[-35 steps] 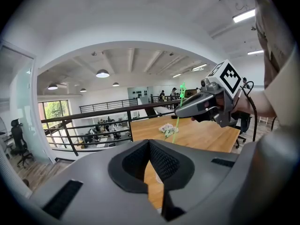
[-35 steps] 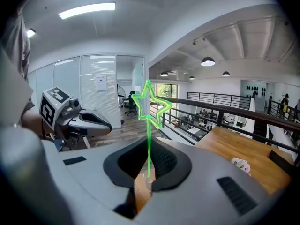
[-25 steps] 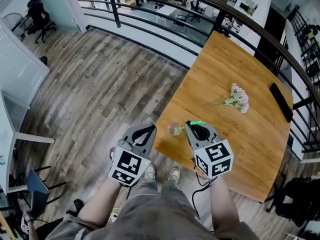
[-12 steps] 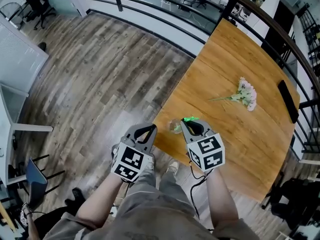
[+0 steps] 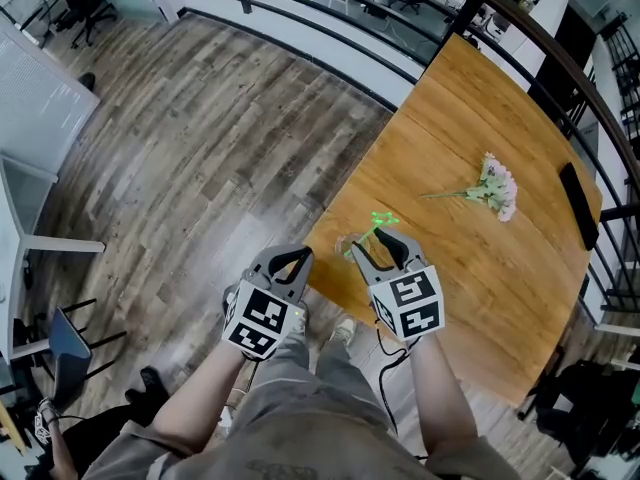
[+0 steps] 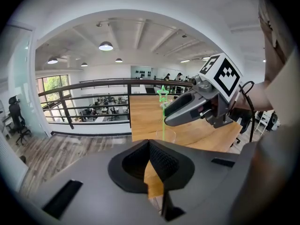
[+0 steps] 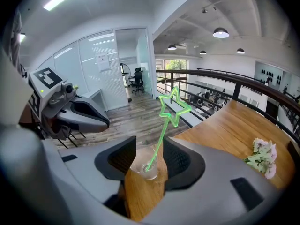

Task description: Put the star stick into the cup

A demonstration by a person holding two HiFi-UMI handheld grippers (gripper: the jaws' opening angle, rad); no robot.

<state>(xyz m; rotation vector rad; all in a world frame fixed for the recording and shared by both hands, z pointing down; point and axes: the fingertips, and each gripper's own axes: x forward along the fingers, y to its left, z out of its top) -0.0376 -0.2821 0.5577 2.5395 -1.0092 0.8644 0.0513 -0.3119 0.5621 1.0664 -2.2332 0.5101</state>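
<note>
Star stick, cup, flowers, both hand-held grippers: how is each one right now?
cup: upright near the table corner.
star stick: standing tilted in the cup.
flowers: lying flat on the table.
right hand-held gripper: jaws opening, either side of the cup, gripping nothing.
left hand-held gripper: shut, empty.

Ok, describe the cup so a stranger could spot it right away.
Start at the wooden table and go to its corner nearest the person. The cup stands there, small and clear. Unlike the pink flowers lying farther along the table, it has a green star stick leaning out of it.
</note>
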